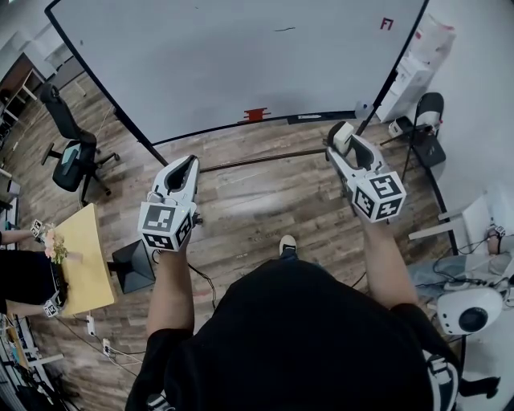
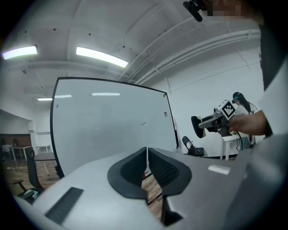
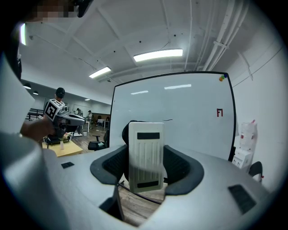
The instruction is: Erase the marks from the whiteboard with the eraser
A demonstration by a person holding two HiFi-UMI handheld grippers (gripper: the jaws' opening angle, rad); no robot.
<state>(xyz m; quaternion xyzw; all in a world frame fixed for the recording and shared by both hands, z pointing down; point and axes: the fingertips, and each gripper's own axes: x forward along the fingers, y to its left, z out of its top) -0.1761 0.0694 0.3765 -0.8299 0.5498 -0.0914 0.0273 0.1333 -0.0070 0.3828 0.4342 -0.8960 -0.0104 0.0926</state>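
**Head view.**
- One whiteboard (image 1: 241, 72) fills 12 o'clock and stands on a wood floor.
- We count two marks on it: one short black stroke (image 1: 283, 30) at 12 o'clock and one small red mark (image 1: 386, 23) at 1 o'clock.
- There are two grippers, both well apart from the board: the left gripper (image 1: 189, 164) at 9 o'clock and the right gripper (image 1: 339, 143) at 2 o'clock.
- One eraser (image 1: 344, 134) sits at the right gripper's tip.
- One small red item lies on the board's lower ledge; we cannot tell what it is.

**Left gripper view.**
- The jaws are pressed together with nothing between them.
- We judge this hand idle, since wiping needs one tool only.
- The board lies ahead at 11 o'clock, and the right gripper shows at 3 o'clock.

**Right gripper view.**
- The jaws are clamped on the eraser's two sides, with its white ribbed back toward the camera.
- We therefore judge that the wiping face points at the board, ready for use.
- The black stroke sits just over the eraser's top edge at 12 o'clock, and the red mark is at 2 o'clock.
- We judge that wiping has not begun: both marks are intact and the eraser is not touching the board.
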